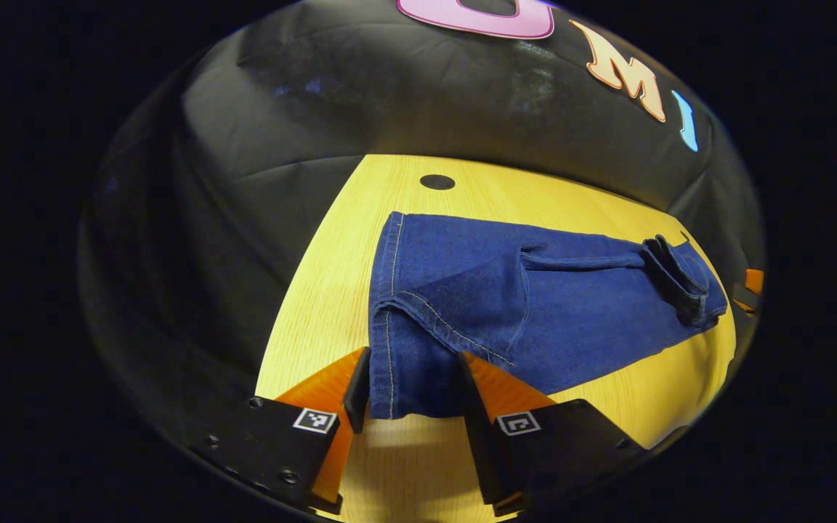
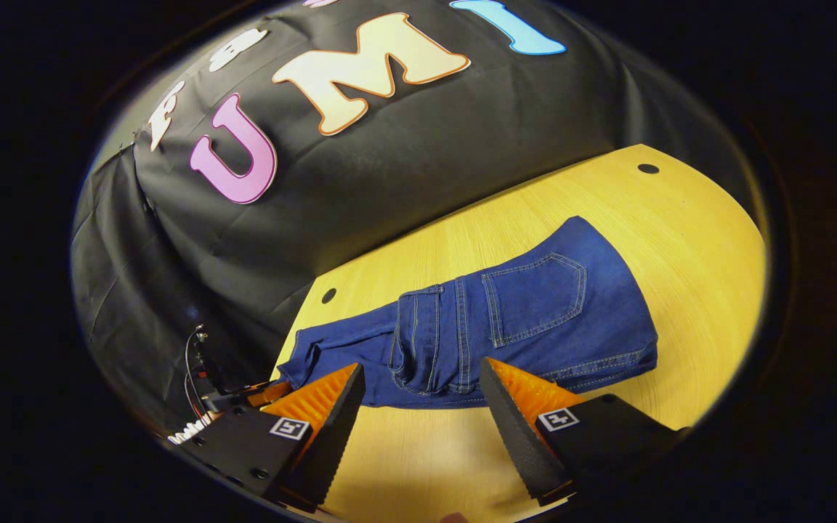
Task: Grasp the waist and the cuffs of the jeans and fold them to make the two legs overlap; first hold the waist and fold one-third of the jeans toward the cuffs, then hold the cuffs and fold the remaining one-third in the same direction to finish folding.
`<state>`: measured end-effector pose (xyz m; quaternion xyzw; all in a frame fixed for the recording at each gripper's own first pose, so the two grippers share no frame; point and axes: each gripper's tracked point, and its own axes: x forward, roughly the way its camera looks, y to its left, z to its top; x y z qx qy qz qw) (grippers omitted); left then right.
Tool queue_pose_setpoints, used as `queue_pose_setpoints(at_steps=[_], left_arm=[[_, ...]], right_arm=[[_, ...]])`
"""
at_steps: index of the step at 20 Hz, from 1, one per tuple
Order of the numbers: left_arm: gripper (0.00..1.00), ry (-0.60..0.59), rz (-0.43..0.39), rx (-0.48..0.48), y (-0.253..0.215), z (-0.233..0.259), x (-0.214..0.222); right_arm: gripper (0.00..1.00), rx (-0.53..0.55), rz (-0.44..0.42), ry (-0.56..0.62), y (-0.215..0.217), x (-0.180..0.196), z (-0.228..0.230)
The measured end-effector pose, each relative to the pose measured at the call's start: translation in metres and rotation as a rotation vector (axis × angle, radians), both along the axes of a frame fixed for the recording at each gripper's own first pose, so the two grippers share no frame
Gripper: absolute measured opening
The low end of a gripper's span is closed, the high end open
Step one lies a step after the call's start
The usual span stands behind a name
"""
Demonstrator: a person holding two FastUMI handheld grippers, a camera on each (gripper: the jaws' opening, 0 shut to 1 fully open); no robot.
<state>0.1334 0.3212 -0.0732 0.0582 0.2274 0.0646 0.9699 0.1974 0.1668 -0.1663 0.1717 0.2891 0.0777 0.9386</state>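
Observation:
Dark blue jeans [image 1: 535,312] lie flat on a yellow wooden table [image 1: 324,290]. Their stitched cuff end [image 1: 389,290] is nearest in the left gripper view. The left gripper [image 1: 413,356] is open, and the near cuff corner lies between its two fingers. The waistband [image 1: 673,280] sits bunched at the far right. In the right gripper view the jeans [image 2: 571,341] show a back pocket [image 2: 535,298] facing up. The waistband [image 2: 418,338] lies across them. The right gripper [image 2: 421,365] stands open at the jeans' near edge, in front of the waistband, gripping nothing.
The table [image 2: 687,240] has small dark holes [image 1: 437,181] [image 2: 647,168] [image 2: 328,295] near its back edge. An orange and black piece with thin wires [image 2: 244,396] sits past the jeans' left end. Black cloth walls close the back and left.

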Motion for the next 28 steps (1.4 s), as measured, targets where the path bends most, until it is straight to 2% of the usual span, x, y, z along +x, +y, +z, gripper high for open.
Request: queue_pose_setpoints(at_steps=[3,7,12,16,21,27,28], left_arm=[[0.17,-0.025,-0.014,-0.058,-0.010,-0.003,0.003],[0.03,-0.058,-0.028,-0.099,-0.013,0.000,0.004],[0.01,-0.117,-0.078,-0.184,-0.027,0.022,0.000],[0.00,-0.164,-0.128,-0.241,-0.062,0.056,-0.005],[0.00,-0.211,-0.192,-0.314,-0.142,0.091,0.006],[0.00,-0.237,-0.231,-0.273,-0.271,0.126,0.030],[0.04,-0.236,-0.241,-0.259,-0.296,0.129,0.037]], right_arm=[[0.98,-0.005,-0.014,-0.008,-0.006,0.002,0.004],[0.98,-0.018,-0.033,-0.015,-0.011,-0.001,0.008],[0.98,-0.020,-0.069,-0.034,-0.025,-0.004,0.021],[0.98,0.007,-0.082,-0.062,-0.033,-0.004,0.034],[0.98,0.047,-0.073,-0.078,-0.057,-0.004,0.050],[0.98,0.057,-0.032,-0.047,-0.131,-0.011,0.059],[0.98,0.065,-0.018,-0.043,-0.143,-0.012,0.060]])
